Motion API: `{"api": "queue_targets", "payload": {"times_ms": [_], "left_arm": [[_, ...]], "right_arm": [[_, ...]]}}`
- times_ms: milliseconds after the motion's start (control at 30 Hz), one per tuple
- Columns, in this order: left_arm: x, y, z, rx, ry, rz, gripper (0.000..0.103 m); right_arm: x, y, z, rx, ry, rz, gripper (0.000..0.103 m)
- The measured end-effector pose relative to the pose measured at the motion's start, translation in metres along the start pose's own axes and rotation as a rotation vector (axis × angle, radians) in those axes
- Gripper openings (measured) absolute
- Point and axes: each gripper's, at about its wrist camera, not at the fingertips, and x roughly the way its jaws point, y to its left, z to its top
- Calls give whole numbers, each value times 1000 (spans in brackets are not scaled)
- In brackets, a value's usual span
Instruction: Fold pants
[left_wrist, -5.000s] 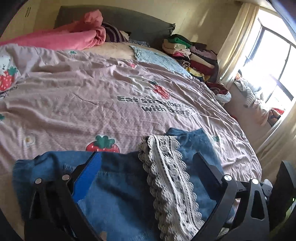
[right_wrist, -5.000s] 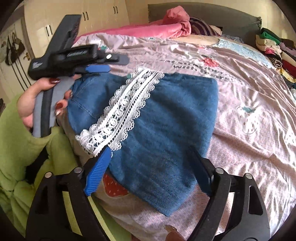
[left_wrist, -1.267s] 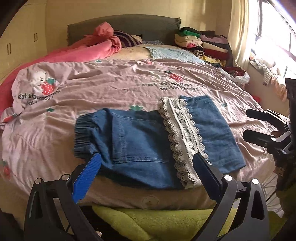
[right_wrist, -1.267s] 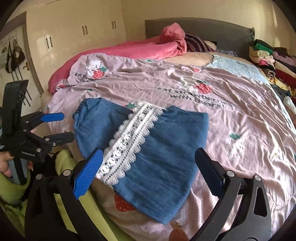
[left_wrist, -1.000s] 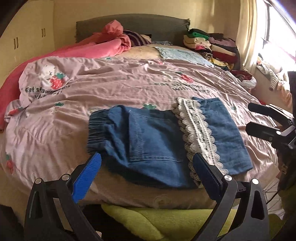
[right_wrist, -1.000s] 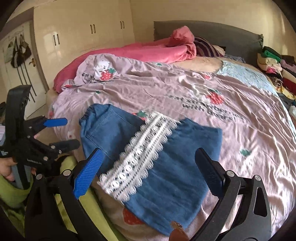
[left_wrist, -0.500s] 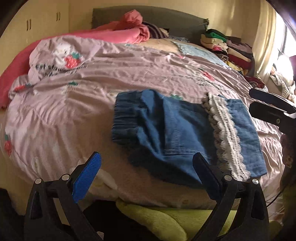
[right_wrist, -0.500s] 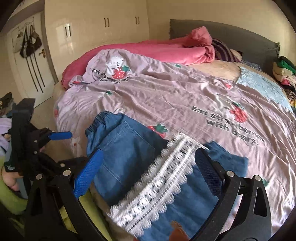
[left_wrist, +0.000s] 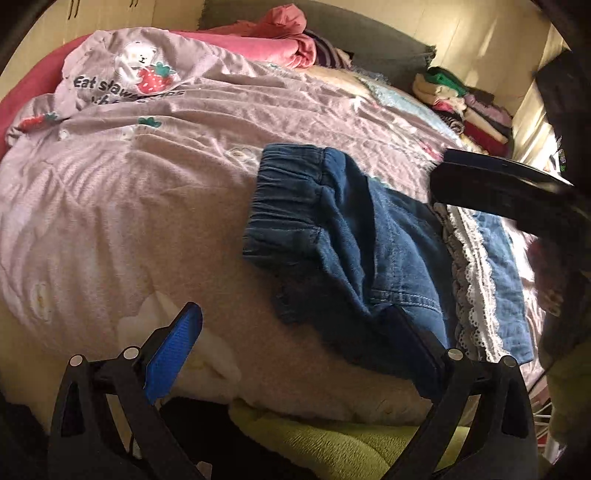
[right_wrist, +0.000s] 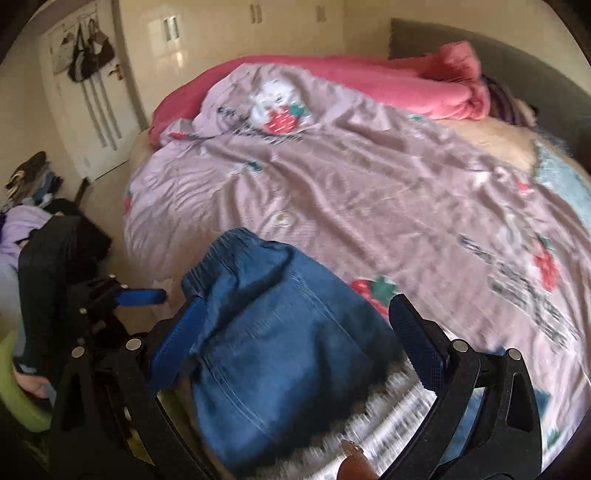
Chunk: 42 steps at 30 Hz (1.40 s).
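One pair of folded pants (left_wrist: 376, 243) lies near the front edge of the bed (left_wrist: 129, 206), one lace band (left_wrist: 476, 288) across it. Two grippers, left (left_wrist: 295, 350) and right (right_wrist: 295, 332), hover above it, jaws wide, holding nothing.

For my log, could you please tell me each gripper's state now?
Left gripper: open, holding nothing.
Right gripper: open, denim pants between its fingers.
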Motion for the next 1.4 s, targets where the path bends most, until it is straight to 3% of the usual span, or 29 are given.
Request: {"api": "queue_targets", "payload": {"times_ms": [167, 467, 533, 567, 600, 700, 800, 900, 1067, 1300, 1400], "left_arm": [[3, 3, -2, -49, -27, -146, 98], [18, 4, -6, -61, 8, -173, 98], [19, 5, -6, -60, 10, -178, 98], [20, 5, -6, -59, 9, -180, 98], [20, 5, -6, -57, 8, -180, 98], [19, 6, -6, -58, 4, -185, 98], [15, 6, -7, -63, 1, -187, 98], [9, 2, -4, -67, -15, -219, 98], [12, -16, 2, -112, 15, -372, 98], [20, -66, 7, -109, 56, -558, 98], [11, -92, 6, -58, 49, -571, 98]], "right_arm": [[35, 16, 18, -75, 64, 56, 94], [87, 26, 25, -92, 179, 133, 94], [94, 26, 24, -96, 189, 155, 83], [98, 25, 22, -95, 199, 174, 66], [101, 24, 21, -91, 202, 187, 57], [91, 18, 20, -66, 162, 219, 41], [63, 3, 19, -11, 85, 284, 34], [31, -15, 12, 60, 7, 355, 33], [-20, -41, -1, 112, -102, 415, 33], [-61, -73, -22, 156, -174, 384, 34], [-76, -86, -35, 179, -205, 359, 41]]}}
